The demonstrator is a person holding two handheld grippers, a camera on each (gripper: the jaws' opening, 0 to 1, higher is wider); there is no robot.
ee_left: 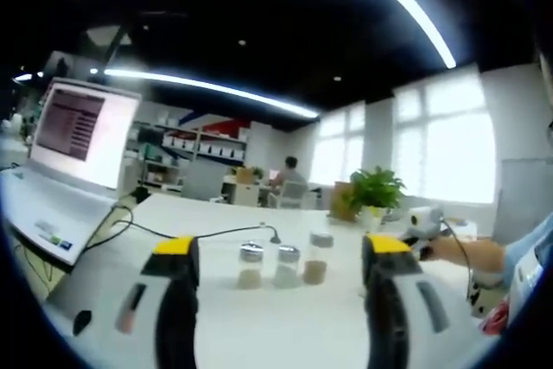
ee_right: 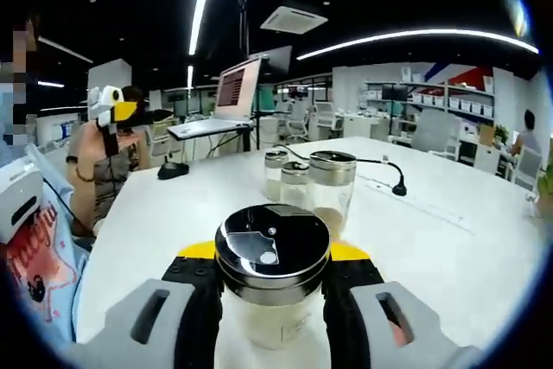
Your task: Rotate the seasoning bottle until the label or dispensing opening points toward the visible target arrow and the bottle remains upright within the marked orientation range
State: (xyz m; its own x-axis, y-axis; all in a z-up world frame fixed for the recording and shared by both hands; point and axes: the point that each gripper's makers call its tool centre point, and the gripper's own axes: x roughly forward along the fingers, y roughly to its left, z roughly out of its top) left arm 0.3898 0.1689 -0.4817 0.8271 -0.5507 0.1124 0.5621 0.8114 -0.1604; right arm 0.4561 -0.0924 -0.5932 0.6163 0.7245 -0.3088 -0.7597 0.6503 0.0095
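No words or numbers can be read here. The laptop screen has rows of writing on it, but they are too blurry to make out. In the right gripper view, the same screen is small and far away, and its lines are just a smear. The shirt by the left edge has red letters on it, but they are bent and cut off, so they cannot be read.
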